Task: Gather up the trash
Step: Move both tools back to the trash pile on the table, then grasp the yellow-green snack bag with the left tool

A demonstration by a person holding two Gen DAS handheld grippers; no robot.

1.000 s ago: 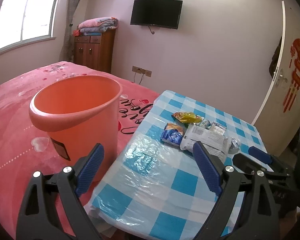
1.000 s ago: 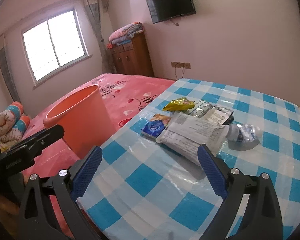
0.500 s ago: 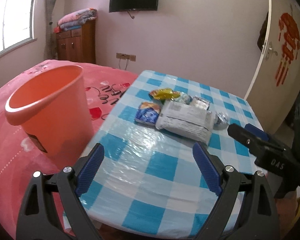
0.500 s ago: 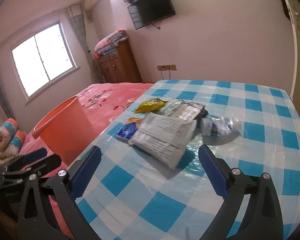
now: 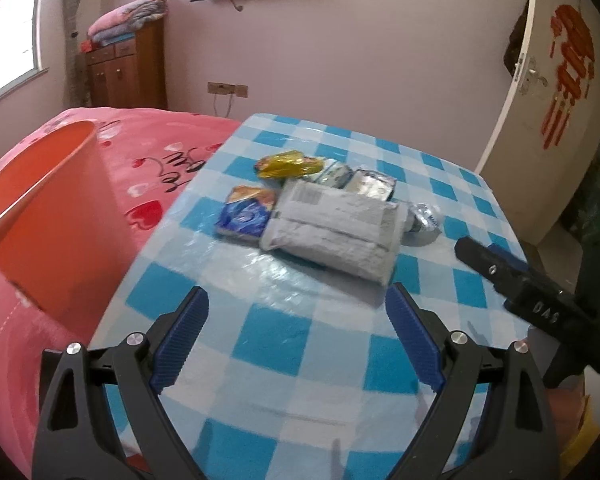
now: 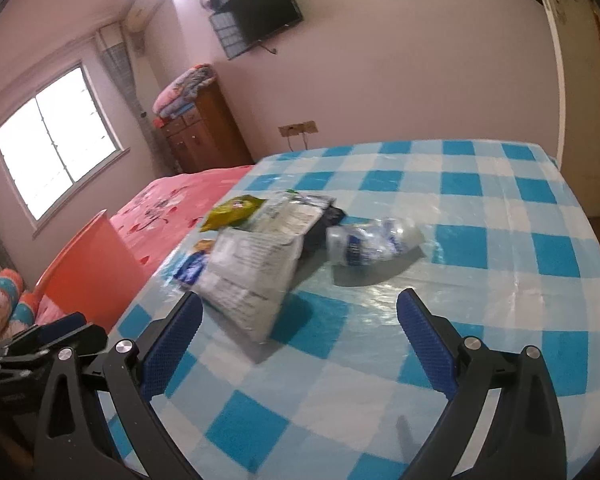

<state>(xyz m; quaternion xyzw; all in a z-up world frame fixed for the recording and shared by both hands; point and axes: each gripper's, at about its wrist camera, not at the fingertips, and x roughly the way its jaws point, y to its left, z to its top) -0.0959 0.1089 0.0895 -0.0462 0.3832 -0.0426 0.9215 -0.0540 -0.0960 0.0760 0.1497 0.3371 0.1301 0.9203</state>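
A: Okay, left wrist view first. Left gripper (image 5: 296, 336) was spread wide with nothing in it, held low over the checked table (image 5: 284, 352) and aimed at the trash pile, probably lining up a first pick. The grey mailer bag (image 5: 336, 232) lay in front, with the blue snack packet (image 5: 246, 214) touching its left side and the yellow wrapper (image 5: 288, 164) behind.

B: Bin?

A: The orange bucket (image 5: 40, 208) stood on the pink bed (image 5: 156, 152) just beside the table edge, likely for short drops.

B: Right view?

A: Right gripper (image 6: 300, 328) was also gaping and empty, pointed between the bag and the crushed bottle (image 6: 372, 242). Nothing collected yet.
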